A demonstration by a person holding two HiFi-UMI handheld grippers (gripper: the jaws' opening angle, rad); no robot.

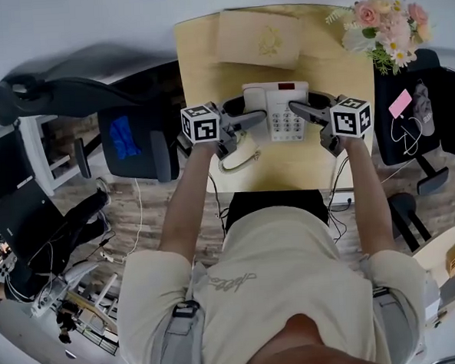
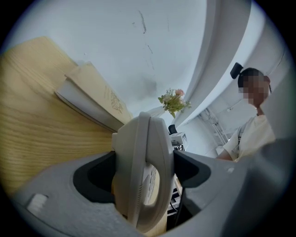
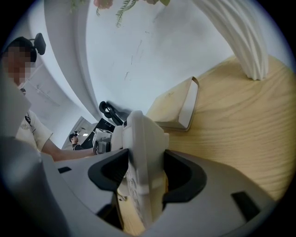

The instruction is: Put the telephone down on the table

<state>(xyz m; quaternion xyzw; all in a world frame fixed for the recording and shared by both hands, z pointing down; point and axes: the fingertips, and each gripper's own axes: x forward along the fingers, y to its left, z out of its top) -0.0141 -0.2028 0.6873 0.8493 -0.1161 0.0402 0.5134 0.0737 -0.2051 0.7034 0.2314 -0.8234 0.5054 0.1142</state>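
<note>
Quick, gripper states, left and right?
Left gripper: closed on the telephone, handset side.
Right gripper: closed on the telephone, keypad side.

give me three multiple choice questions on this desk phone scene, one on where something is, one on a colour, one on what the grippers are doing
1. Where on the table do the flowers stand, seen from the person's side?
A. far right corner
B. near left corner
C. middle

2. What colour is the body of the telephone?
A. black
B. white
C. blue

3. How do the two grippers stand?
A. both open, clear of the telephone
B. one shut on it, the other hanging free
C. both shut on it, one at each side

Answers:
1 A: the head view shows them at the far right corner.
2 B: its casing and keypad are white.
3 C: the left gripper and the right gripper each have the telephone between their jaws in their own views.
</note>
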